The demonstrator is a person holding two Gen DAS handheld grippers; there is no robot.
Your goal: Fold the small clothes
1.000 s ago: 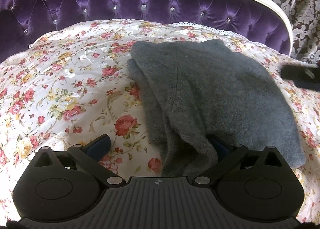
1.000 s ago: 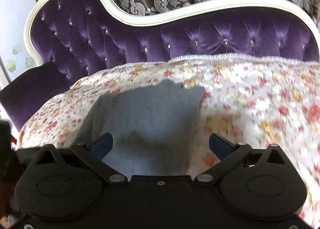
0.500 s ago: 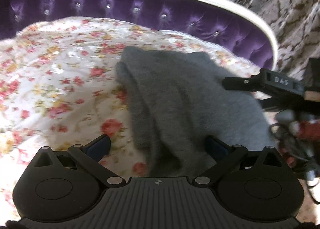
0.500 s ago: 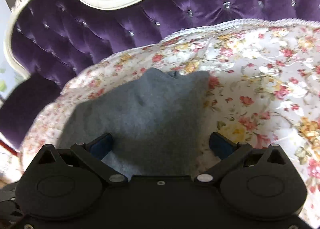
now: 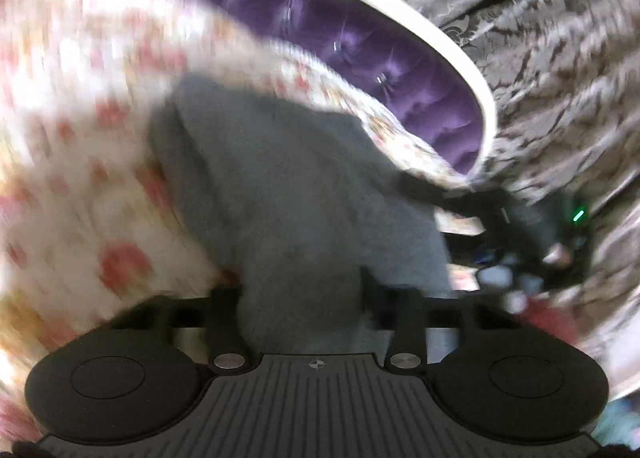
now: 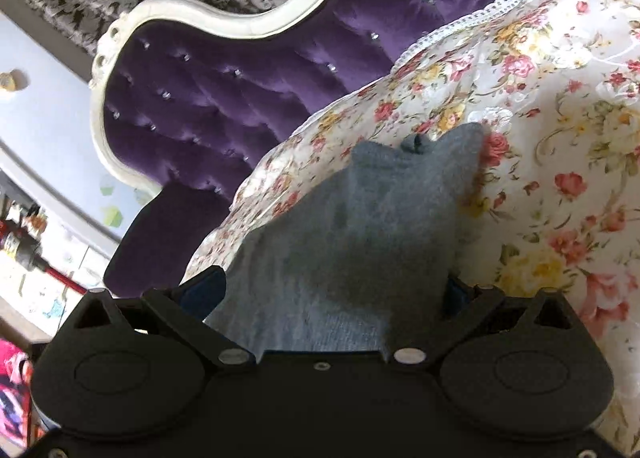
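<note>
Left gripper (image 5: 300,290), wide apart a second ago, is closing on the grey knit garment (image 5: 288,185) at lower centre; right gripper (image 6: 336,294) stands apart around its near edge. Next fold appears imminent.

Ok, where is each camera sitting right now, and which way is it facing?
Left wrist: on the left hand-held gripper, looking down its fingers, jaws closing around the grey knit garment; the right hand-held gripper shows at right.
Right wrist: on the right hand-held gripper, tilted, garment between its open jaws.
Shared: garment, floral cover, purple tufted backrest.
</note>
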